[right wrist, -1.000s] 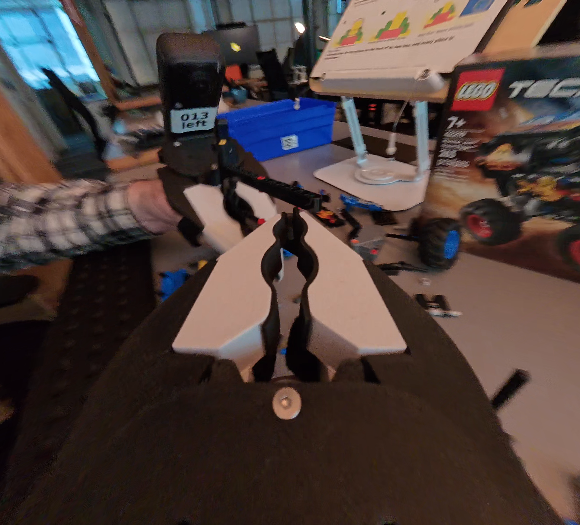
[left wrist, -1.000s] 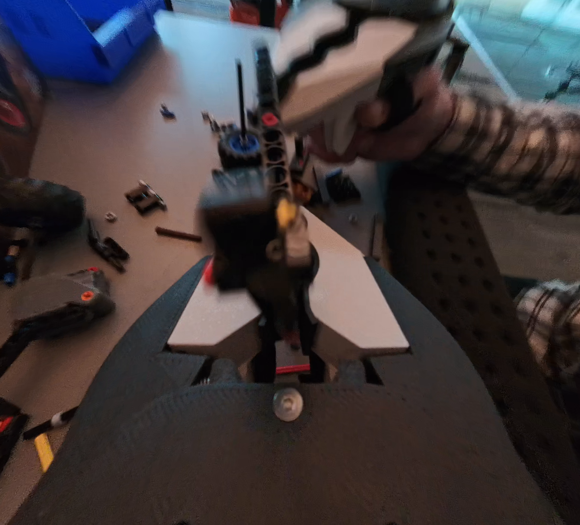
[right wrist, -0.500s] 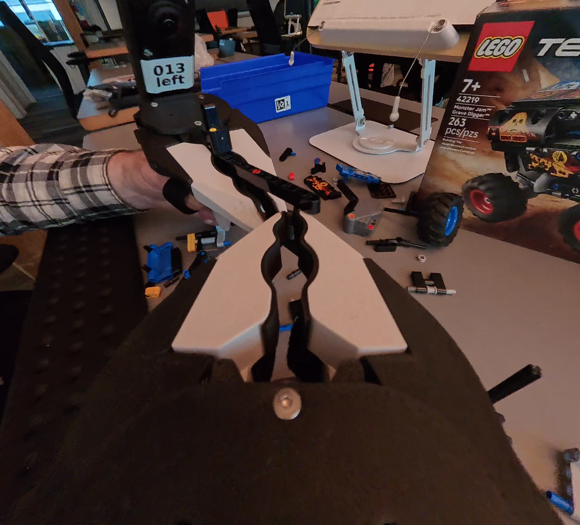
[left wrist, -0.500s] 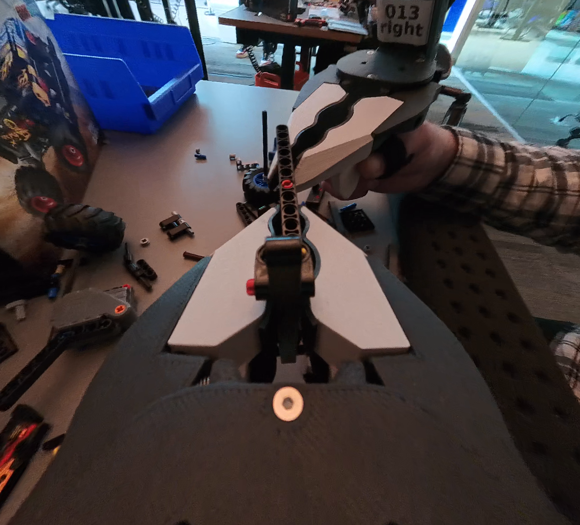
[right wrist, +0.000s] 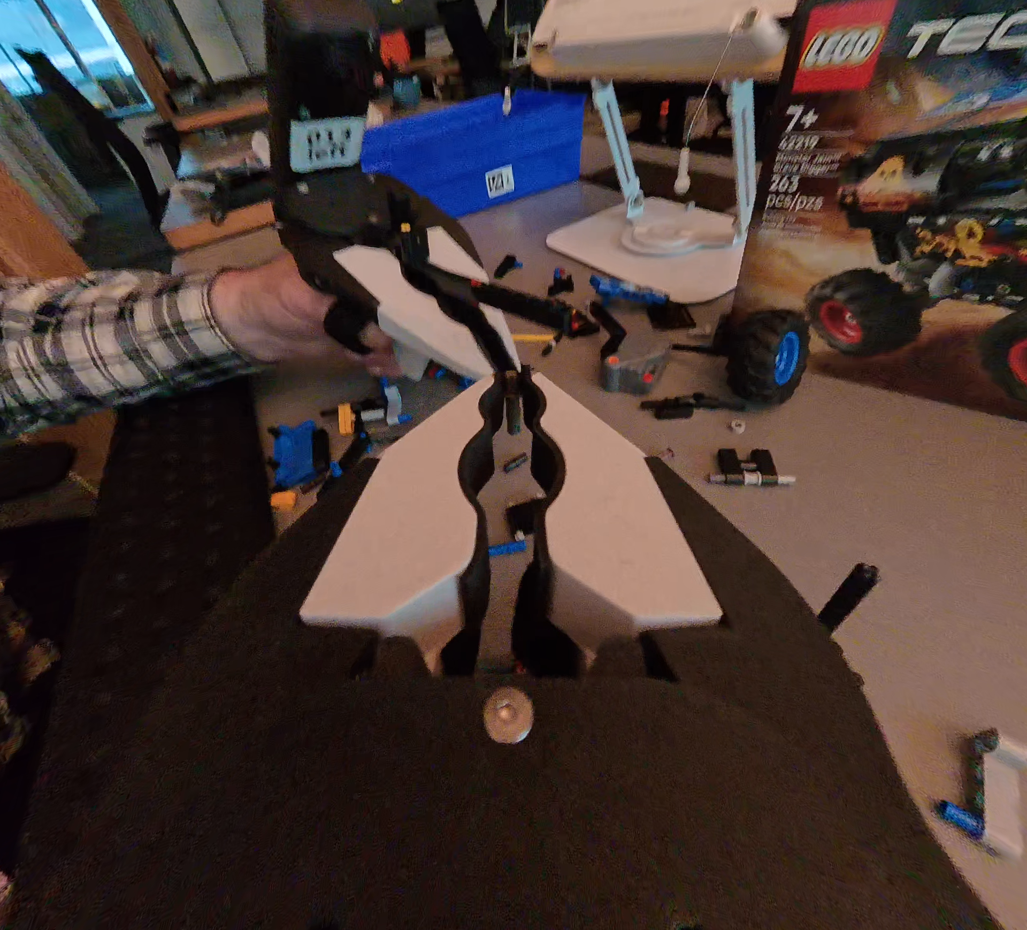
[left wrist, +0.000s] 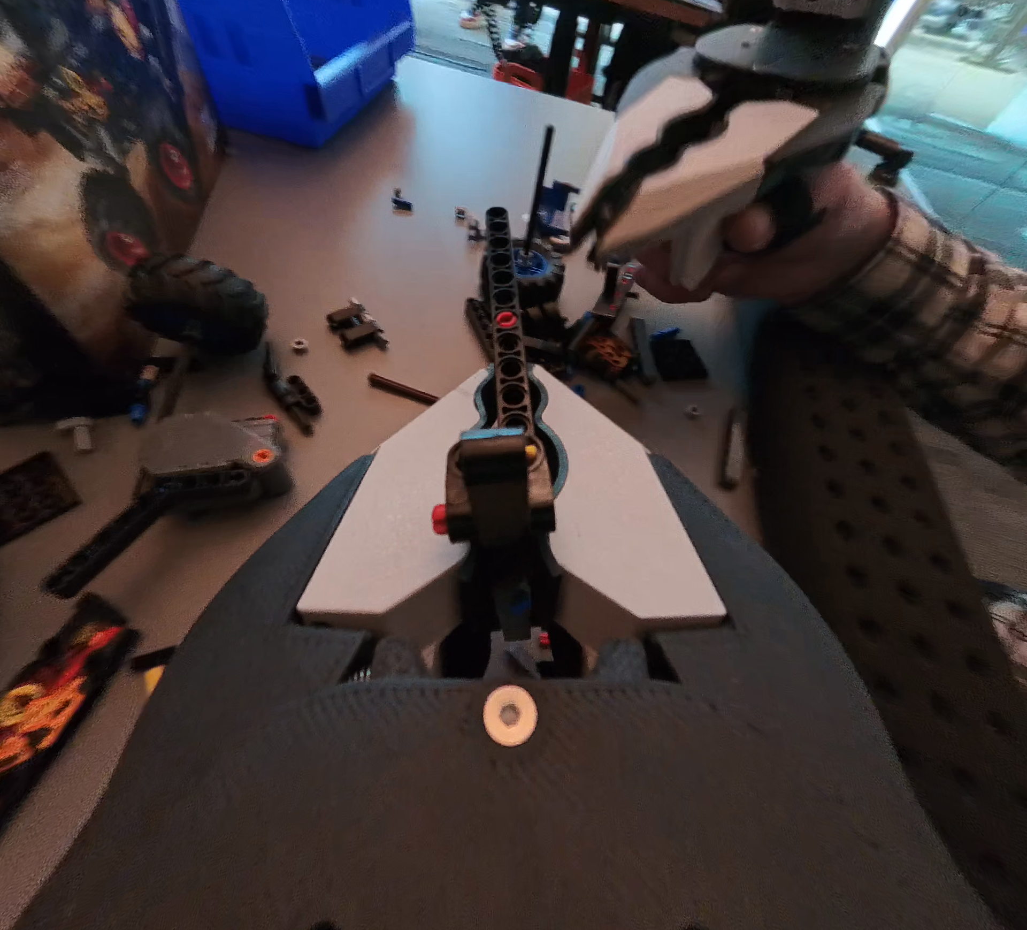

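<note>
A long black holed beam (left wrist: 507, 325) with a red pin and a blocky end assembly sticks forward out of the left gripper (left wrist: 510, 406), whose jaws are clamped on it, holding it clear above the grey table (left wrist: 333, 236). The right gripper (right wrist: 512, 392) pinches a small dark pin (right wrist: 511, 411) at its tips, held close beside the beam, with loose parts and a black tyre (left wrist: 194, 303) scattered below.

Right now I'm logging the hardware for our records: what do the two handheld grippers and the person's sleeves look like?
Both the left gripper and right gripper have textured black printed bodies, a silver screw at centre, and white wedge-shaped jaws lined with wavy black pads. Each carries a black upright block with a small white label. The plaid sleeve is checked in white and dark tones.
</note>
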